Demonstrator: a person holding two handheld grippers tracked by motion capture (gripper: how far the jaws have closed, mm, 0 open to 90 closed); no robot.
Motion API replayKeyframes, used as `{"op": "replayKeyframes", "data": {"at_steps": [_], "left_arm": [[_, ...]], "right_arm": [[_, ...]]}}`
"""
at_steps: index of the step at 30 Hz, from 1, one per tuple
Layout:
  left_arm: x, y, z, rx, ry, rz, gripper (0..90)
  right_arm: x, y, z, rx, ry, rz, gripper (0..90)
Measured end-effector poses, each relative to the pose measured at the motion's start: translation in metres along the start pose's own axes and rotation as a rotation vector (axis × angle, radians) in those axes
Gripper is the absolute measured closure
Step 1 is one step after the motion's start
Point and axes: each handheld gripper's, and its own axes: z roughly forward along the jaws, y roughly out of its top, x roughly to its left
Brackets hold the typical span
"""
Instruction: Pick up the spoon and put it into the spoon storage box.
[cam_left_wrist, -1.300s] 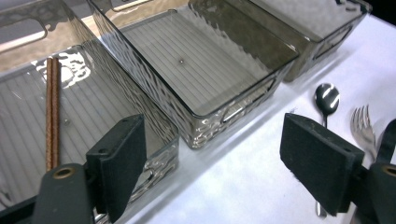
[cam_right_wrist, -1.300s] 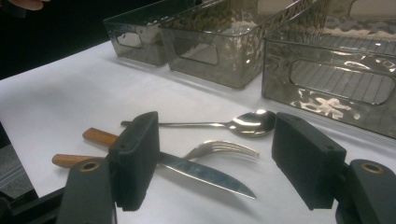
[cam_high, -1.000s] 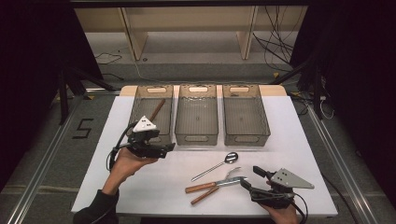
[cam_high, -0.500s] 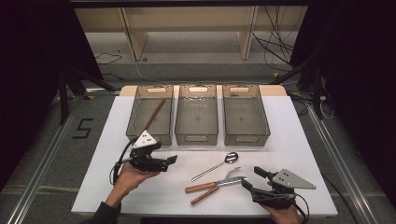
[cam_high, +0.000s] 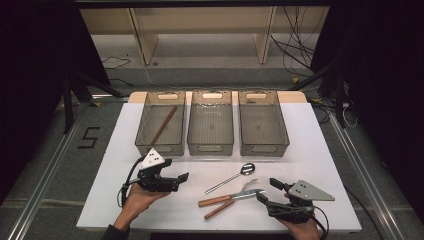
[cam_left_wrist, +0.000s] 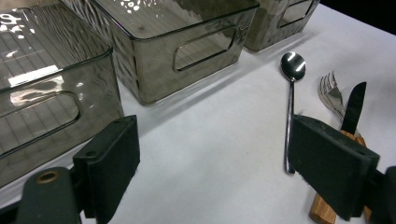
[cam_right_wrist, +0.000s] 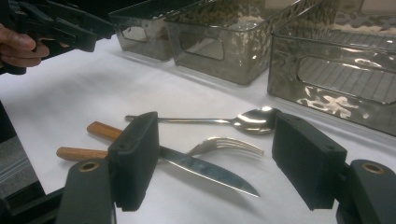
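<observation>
Evidently sorting cutlery: both tools gape empty, right tool (cam_high: 266, 191) low at the table's near edge facing knife (cam_right_wrist: 205, 169), fork (cam_right_wrist: 224, 143) and spoon (cam_right_wrist: 252, 119), left tool (cam_high: 175, 181) near the near-left corner; three bins (cam_high: 210, 125) wait along the far edge.

This looks like a lab set up for recording, not a home. Black curtains (cam_high: 30, 75) close in a white worktop (cam_high: 320, 150). Metal rails (cam_high: 45, 175) run along the grey floor, which bears a taped number five (cam_high: 90, 137), and loose cables (cam_high: 295, 50) trail under a bare wooden shelf (cam_high: 200, 22) behind.
</observation>
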Motion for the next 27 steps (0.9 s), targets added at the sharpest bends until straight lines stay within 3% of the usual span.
{"op": "replayKeyframes", "data": {"at_steps": [3, 7, 13, 19, 27], "left_arm": [[0.001, -0.004, -0.002, -0.021, 0.004, -0.010, 16.8], [0.001, -0.009, -0.004, -0.039, 0.013, -0.006, 16.8], [-0.001, -0.016, -0.007, -0.046, 0.024, 0.001, 16.8], [-0.001, -0.022, -0.009, -0.045, 0.024, 0.008, 16.8], [-0.001, -0.025, -0.009, -0.054, 0.020, 0.010, 16.8]], "right_arm": [[-0.001, 0.005, 0.001, 0.026, 0.028, -0.026, 32.5], [-0.004, 0.017, 0.006, 0.102, 0.082, -0.096, 32.2], [-0.005, 0.043, 0.018, 0.178, 0.116, -0.207, 32.2], [-0.008, 0.062, 0.051, 0.303, 0.158, -0.278, 32.5], [-0.006, 0.071, 0.092, 0.463, 0.190, -0.396, 34.4]]}}
